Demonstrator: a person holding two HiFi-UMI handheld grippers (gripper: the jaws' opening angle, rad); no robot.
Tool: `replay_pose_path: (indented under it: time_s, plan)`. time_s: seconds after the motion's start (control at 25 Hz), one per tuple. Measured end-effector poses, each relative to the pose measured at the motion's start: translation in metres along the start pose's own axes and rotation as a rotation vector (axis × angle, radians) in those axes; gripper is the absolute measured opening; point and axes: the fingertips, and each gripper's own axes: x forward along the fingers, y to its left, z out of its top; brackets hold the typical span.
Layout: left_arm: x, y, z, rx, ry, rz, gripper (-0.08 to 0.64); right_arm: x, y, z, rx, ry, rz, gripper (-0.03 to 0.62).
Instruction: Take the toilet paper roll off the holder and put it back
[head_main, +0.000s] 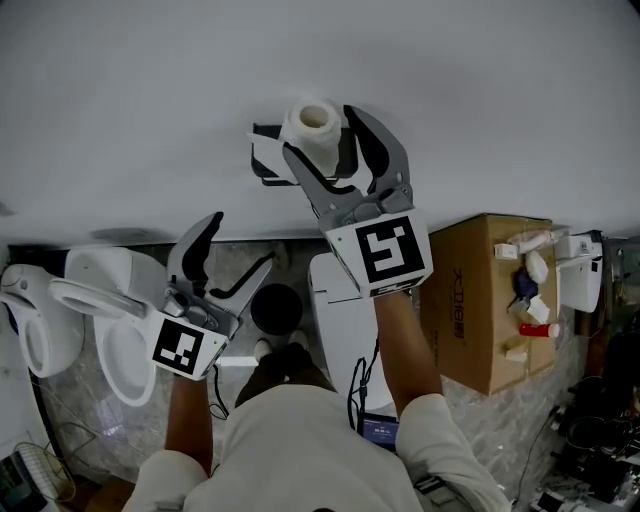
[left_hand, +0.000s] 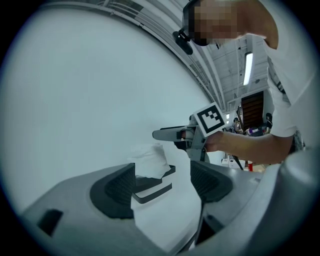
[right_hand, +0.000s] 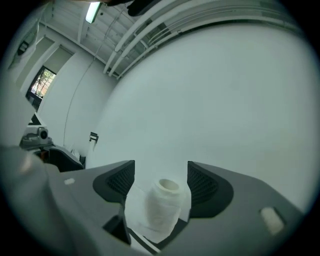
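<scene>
A white toilet paper roll (head_main: 316, 126) stands upright, core opening up, on a black holder (head_main: 265, 160) fixed to the white wall. My right gripper (head_main: 320, 135) reaches up to it with a jaw on either side. In the right gripper view the roll (right_hand: 162, 207) sits between the dark pads (right_hand: 120, 182) with a gap at its left side, so the jaws stand open around it. My left gripper (head_main: 240, 240) hangs lower left, open and empty. The left gripper view, from the side, shows the roll (left_hand: 150, 160), the holder (left_hand: 152, 192) and the right gripper (left_hand: 190, 135).
A white toilet (head_main: 100, 320) stands at the lower left, with a black round bin (head_main: 277, 305) beside it. A cardboard box (head_main: 480, 300) with small bottles on top sits at the right. The white wall (head_main: 480, 100) fills the upper half.
</scene>
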Motion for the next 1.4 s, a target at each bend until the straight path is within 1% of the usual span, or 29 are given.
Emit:
replay_pose_path:
  time_s: [0.08,0.2,0.32,0.44,0.6,0.64,0.72,0.76,0.84,0.96,1.04,1.16,1.4]
  plan:
    - [0.000,-0.001,0.003,0.003,-0.005,-0.001,0.336,-0.015,0.006,0.016,0.007,-0.056,0.008,0.325]
    - [-0.001,-0.002,0.007,0.007,-0.011,0.000,0.334,-0.042,0.014,0.023,0.034,-0.074,0.011,0.324]
    - [-0.005,-0.004,0.014,0.017,-0.020,0.001,0.334,-0.077,0.022,0.014,0.068,-0.034,0.011,0.320]
    - [-0.012,-0.009,0.014,0.047,-0.016,-0.016,0.336,-0.115,0.028,0.002,0.087,0.012,0.002,0.308]
    - [-0.021,-0.015,0.014,0.041,-0.009,-0.022,0.334,-0.153,0.031,-0.008,0.118,0.053,-0.022,0.304]
    - [-0.023,-0.017,0.014,0.039,-0.007,-0.023,0.334,-0.160,0.033,-0.011,0.125,0.059,-0.030,0.297]
    - [-0.026,-0.023,0.014,0.036,-0.001,-0.029,0.334,-0.172,0.040,-0.016,0.142,0.071,-0.044,0.251]
    - [-0.028,-0.025,0.014,0.033,0.004,-0.032,0.334,-0.177,0.046,-0.020,0.153,0.086,-0.041,0.239]
    - [-0.031,-0.031,0.013,0.026,0.005,-0.039,0.334,-0.184,0.061,-0.026,0.178,0.104,-0.017,0.236]
    - [-0.037,-0.039,0.014,0.018,0.001,-0.047,0.334,-0.186,0.078,-0.025,0.197,0.084,0.016,0.236]
    - [-0.042,-0.042,0.013,0.027,0.010,-0.053,0.333,-0.187,0.080,-0.025,0.207,0.073,0.016,0.236]
    - [-0.050,-0.040,0.016,0.028,0.002,-0.042,0.331,-0.191,0.080,-0.029,0.208,0.092,0.013,0.236]
    - [-0.056,-0.036,0.017,0.027,0.000,-0.036,0.330,-0.188,0.083,-0.023,0.208,0.074,0.011,0.233]
